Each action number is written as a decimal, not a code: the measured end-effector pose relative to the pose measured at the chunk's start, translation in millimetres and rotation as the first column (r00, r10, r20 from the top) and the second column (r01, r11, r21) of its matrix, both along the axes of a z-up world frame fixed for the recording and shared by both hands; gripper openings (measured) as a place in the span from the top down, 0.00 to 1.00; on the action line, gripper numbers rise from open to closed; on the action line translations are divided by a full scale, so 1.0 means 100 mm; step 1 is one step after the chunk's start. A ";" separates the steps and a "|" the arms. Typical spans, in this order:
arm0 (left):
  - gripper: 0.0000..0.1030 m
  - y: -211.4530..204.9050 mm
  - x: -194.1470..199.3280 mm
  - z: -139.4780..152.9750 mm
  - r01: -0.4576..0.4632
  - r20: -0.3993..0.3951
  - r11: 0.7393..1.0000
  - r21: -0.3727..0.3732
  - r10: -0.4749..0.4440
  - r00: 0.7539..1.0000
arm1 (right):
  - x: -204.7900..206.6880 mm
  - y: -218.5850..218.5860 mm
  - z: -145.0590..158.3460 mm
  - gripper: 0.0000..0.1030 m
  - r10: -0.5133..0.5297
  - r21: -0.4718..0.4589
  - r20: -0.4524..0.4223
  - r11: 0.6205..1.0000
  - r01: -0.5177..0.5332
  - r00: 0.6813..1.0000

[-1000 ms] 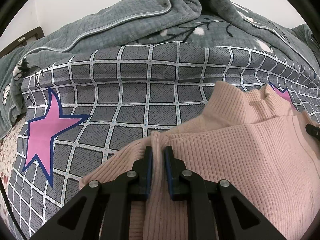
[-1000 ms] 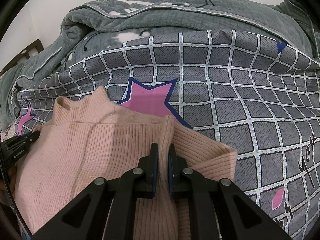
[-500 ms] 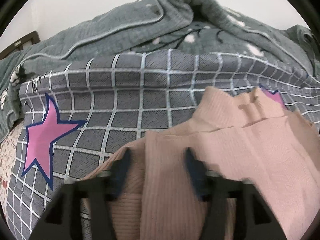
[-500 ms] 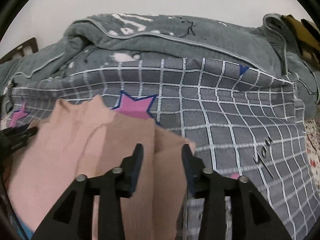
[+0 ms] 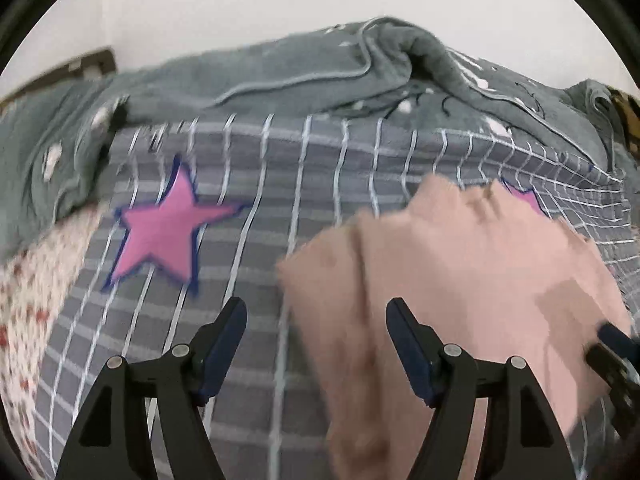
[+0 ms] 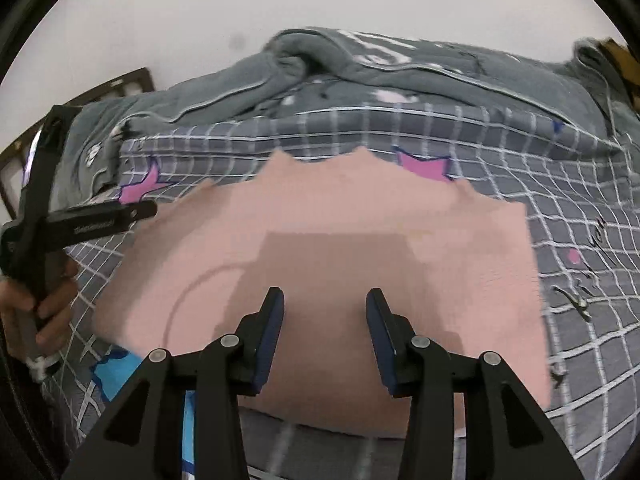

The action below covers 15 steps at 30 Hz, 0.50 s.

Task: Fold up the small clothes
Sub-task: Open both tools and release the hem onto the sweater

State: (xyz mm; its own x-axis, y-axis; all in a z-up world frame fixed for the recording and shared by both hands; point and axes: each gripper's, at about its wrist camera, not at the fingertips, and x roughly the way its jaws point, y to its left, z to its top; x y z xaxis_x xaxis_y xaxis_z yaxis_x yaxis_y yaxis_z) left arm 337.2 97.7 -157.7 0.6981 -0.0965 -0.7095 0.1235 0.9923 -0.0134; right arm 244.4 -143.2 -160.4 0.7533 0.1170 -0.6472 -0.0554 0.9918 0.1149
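A pink ribbed knit sweater (image 6: 332,248) lies folded on the grey checked bedsheet (image 6: 580,208), its collar pointing away. In the left wrist view the sweater (image 5: 472,264) lies ahead and to the right. My left gripper (image 5: 316,320) is open and empty, raised above the sweater's left edge. My right gripper (image 6: 325,304) is open and empty above the sweater's near part. The left gripper also shows at the left of the right wrist view (image 6: 100,218), held in a hand. Both views are blurred.
A rumpled grey quilt (image 5: 320,76) is piled along the far side of the bed. Pink stars (image 5: 168,232) are printed on the sheet. A floral sheet (image 5: 36,280) shows at the left edge. A dark wooden headboard (image 6: 120,88) stands at far left.
Both grippers were shut on the sweater's folded edges a second ago. They have opened, let go and pulled back and up. The sweater now lies flat on the bed.
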 end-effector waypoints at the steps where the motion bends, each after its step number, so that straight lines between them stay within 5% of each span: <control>1: 0.31 0.07 -0.06 -0.04 0.001 -0.022 1.000 -0.007 -0.002 1.000 | 0.02 0.06 -0.02 0.59 -0.008 -0.023 0.001 1.000 0.008 1.000; 5: 0.31 0.18 -0.24 -0.17 -0.005 -0.062 1.000 0.006 0.005 0.998 | 0.15 0.21 -0.09 0.59 -0.067 -0.082 -0.025 0.995 0.064 0.997; 11: 0.31 0.18 -0.27 -0.24 0.047 -0.090 0.993 -0.112 -0.057 0.994 | 0.12 0.33 -0.19 0.59 -0.100 -0.171 -0.023 0.981 0.094 0.995; 15: 0.31 0.20 -0.24 -0.19 0.034 -0.081 0.992 -0.120 -0.044 0.996 | 0.06 0.30 -0.21 0.59 -0.106 -0.169 -0.041 0.981 0.097 0.994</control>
